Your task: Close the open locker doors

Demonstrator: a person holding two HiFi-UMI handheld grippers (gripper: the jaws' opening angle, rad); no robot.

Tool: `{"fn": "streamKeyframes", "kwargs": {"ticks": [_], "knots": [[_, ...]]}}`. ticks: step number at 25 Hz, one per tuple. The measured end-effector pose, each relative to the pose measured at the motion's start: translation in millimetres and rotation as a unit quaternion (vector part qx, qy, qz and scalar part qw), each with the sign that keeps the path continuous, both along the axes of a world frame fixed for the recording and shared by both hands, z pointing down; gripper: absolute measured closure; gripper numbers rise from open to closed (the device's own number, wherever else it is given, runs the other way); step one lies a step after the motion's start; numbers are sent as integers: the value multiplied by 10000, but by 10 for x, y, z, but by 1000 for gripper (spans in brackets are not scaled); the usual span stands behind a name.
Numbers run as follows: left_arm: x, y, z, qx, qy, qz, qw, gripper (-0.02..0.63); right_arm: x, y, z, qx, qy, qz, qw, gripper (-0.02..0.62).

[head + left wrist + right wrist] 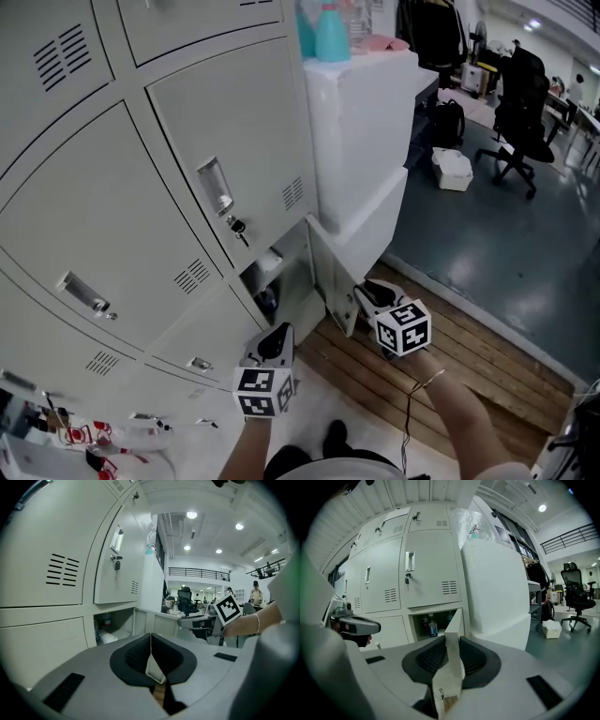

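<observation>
Lower centre: right hand-held gripper [366, 296] grasps the open locker door [330, 267] by its edge; left hand-held gripper [273, 340] clenched, empty.

Grey glossy floor [487, 234], wooden planks [469, 352] (nearer), black office chair [520, 103], ceiling lights [191, 515]

no legible text, number or brand on any locker door [225, 141] or elsewhere

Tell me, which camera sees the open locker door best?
The head view. It shows the whole open locker door swung out, with the right hand-held gripper clamped on its edge. The right gripper view shows only that thin edge between its jaws; the left gripper view shows the door far off.
</observation>
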State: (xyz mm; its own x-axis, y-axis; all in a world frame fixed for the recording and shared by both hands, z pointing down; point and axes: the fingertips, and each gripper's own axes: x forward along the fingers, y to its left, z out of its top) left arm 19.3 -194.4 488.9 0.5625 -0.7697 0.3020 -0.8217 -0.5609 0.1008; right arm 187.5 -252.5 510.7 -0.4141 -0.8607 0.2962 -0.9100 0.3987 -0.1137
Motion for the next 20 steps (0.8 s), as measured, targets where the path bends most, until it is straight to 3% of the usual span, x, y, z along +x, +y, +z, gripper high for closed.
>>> {"fn": "streamKeyframes", "kwargs": {"ticks": [8,20], "knots": [[-389,56,49,-71,-7,-426,9991,584,-491,39,-3,-7,-47,-306,9995,489],[-887,-137,28,-72,35,-609,9981,584,-1141,-58,7,-99,-80,-541,9985,471]]}}
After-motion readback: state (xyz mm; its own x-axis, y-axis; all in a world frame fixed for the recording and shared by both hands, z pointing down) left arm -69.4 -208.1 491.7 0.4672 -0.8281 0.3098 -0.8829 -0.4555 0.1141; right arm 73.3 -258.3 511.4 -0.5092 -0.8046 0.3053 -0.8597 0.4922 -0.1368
